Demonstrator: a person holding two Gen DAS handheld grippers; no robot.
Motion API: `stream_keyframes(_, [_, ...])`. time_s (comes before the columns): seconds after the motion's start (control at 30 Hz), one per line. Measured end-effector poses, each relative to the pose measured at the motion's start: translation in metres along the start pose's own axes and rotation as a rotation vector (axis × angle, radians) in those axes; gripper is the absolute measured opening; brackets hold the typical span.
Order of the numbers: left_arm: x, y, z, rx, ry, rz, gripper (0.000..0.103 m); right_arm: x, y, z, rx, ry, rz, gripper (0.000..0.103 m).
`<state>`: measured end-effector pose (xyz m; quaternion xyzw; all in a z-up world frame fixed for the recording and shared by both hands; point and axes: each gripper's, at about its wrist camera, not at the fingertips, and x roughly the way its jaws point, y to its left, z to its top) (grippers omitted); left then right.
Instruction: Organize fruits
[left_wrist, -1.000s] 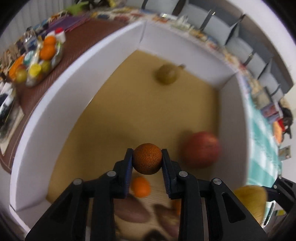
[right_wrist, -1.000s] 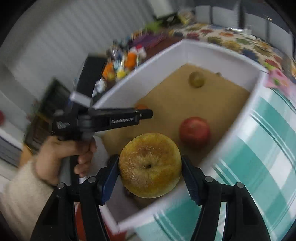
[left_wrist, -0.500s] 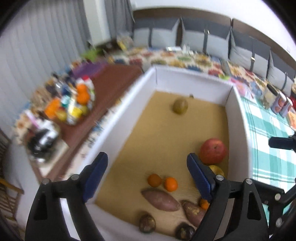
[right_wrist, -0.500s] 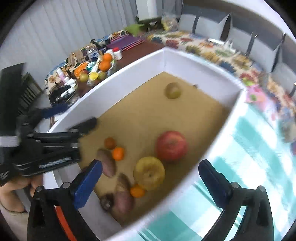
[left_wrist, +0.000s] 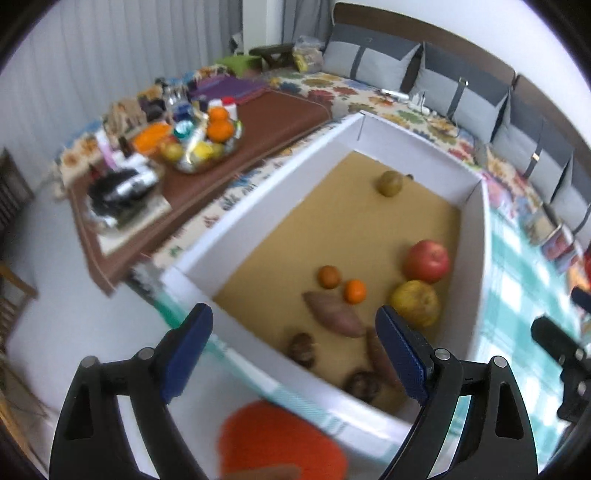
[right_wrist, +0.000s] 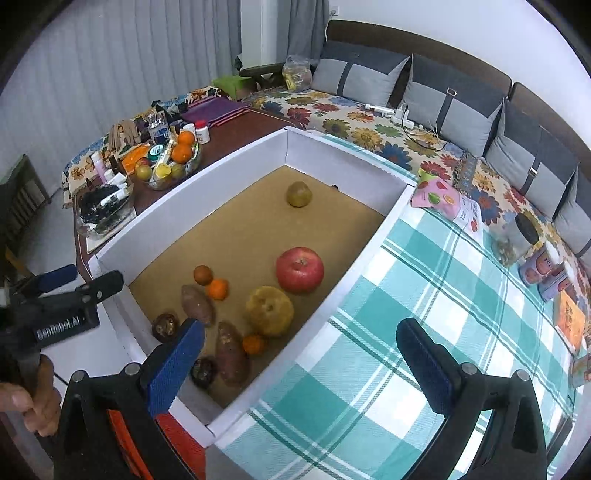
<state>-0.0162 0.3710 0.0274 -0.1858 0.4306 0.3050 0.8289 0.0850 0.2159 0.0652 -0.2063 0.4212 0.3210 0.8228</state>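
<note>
Checked cloth carries a white box; inside it, an apple, a pear beside it, then oranges. Both grippers' fingers hang wide, empty, above the box's near end.

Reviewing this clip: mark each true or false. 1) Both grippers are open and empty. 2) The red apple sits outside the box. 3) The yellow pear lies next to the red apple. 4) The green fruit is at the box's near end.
1) True: left gripper and right gripper hold nothing.
2) False: the red apple is inside the white box.
3) True: the yellow pear lies beside it.
4) False: the green fruit lies alone at the far end.
</note>
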Motion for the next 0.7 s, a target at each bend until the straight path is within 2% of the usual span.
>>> stream_keyframes(0.13, [-0.011,0.001,-0.004,0.049,-0.050,0.039,0.091,0.001,0.013,0.002,-0.016,-0.002,-0.025,0.103])
stream_keyframes(0.5, [-0.012,0.006,-0.003,0.052,-0.034,0.012,0.091,0.007,0.022,0.000,-0.027,0.007,-0.028,0.103])
stream_keyframes(0.6, [-0.008,0.010,-0.003,0.033,-0.009,-0.031,0.092,0.007,0.021,-0.001,-0.026,0.004,-0.024,0.103])
stream_keyframes(0.67, [-0.010,0.011,-0.003,0.018,-0.017,-0.089,0.094,0.008,0.021,-0.001,-0.024,-0.002,-0.023,0.103])
stream_keyframes(0.7, [-0.013,0.010,-0.004,0.023,-0.033,-0.083,0.094,0.008,0.021,-0.001,-0.024,-0.003,-0.022,0.103])
